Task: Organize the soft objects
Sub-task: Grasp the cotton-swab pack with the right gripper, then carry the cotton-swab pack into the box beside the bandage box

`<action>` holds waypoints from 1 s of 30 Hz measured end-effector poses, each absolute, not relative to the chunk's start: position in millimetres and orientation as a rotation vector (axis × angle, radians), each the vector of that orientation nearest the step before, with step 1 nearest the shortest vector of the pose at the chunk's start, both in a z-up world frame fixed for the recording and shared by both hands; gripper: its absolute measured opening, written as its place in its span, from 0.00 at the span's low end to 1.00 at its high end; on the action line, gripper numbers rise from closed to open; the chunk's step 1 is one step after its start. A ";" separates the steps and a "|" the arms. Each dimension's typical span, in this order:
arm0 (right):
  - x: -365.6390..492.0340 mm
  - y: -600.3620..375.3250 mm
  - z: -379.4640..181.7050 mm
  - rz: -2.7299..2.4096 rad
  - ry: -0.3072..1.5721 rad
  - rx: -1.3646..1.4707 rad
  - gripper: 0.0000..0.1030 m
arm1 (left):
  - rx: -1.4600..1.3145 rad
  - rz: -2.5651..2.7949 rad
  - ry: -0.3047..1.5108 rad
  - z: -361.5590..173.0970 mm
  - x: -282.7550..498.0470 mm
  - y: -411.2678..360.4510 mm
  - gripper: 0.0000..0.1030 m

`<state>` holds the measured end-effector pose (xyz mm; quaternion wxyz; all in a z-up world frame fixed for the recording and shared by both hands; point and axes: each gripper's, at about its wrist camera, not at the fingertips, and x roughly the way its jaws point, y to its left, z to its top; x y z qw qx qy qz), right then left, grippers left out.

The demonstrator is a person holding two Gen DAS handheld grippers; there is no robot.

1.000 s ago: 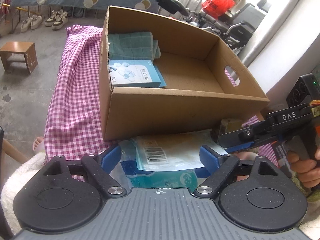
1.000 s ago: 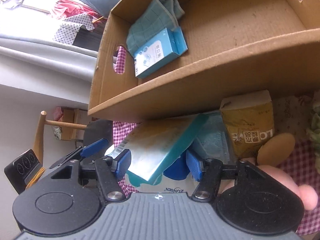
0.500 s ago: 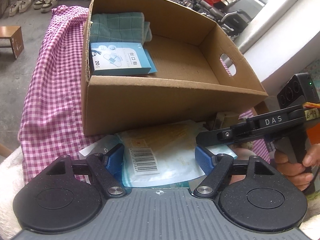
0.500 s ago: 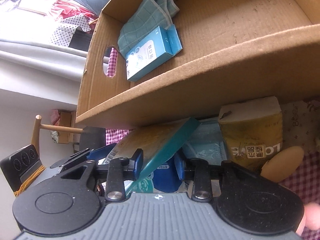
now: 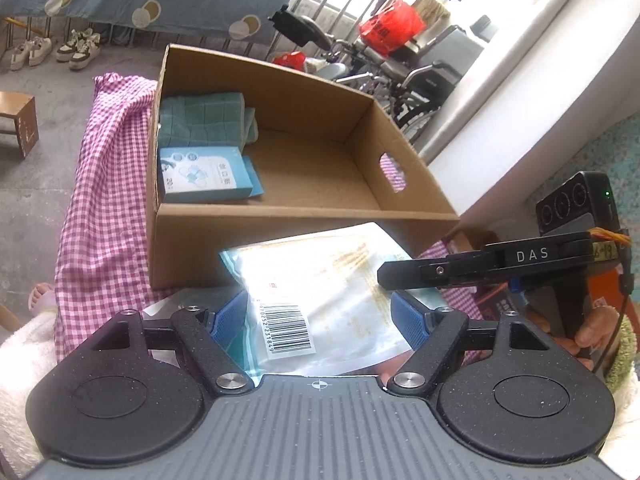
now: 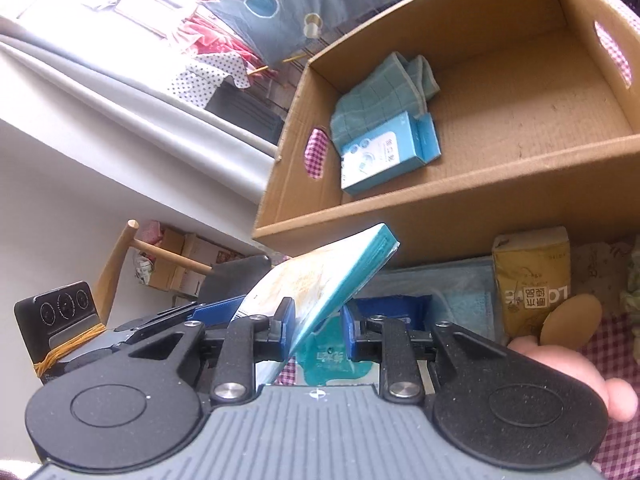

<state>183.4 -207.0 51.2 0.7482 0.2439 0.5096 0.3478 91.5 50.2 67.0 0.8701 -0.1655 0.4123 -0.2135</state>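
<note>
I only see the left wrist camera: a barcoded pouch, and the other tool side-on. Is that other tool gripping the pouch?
Observer: Yes. The right gripper has just been closing its fingers, and they now pinch the pouch between them.
Operator: Is anything lying under it?
Observer: A pale blue soft pack lies just beyond the fingers.
Operator: Is more waiting to be sorted?
Observer: A yellow tissue pack stands outside the cardboard box, against its near wall.
</note>
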 end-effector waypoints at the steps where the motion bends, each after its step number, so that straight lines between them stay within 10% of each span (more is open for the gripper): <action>1: 180.0 -208.3 58.8 0.771 1.093 0.531 0.26 | -0.348 -0.449 0.844 74.8 91.1 51.7 0.75; 18: 289.1 -192.3 93.0 0.820 1.033 0.506 0.26 | -0.220 -0.323 0.842 75.0 197.2 49.6 0.85; 30: 351.2 -187.3 12.0 0.643 1.351 0.374 0.54 | -0.204 -0.257 0.777 79.3 172.4 71.7 0.98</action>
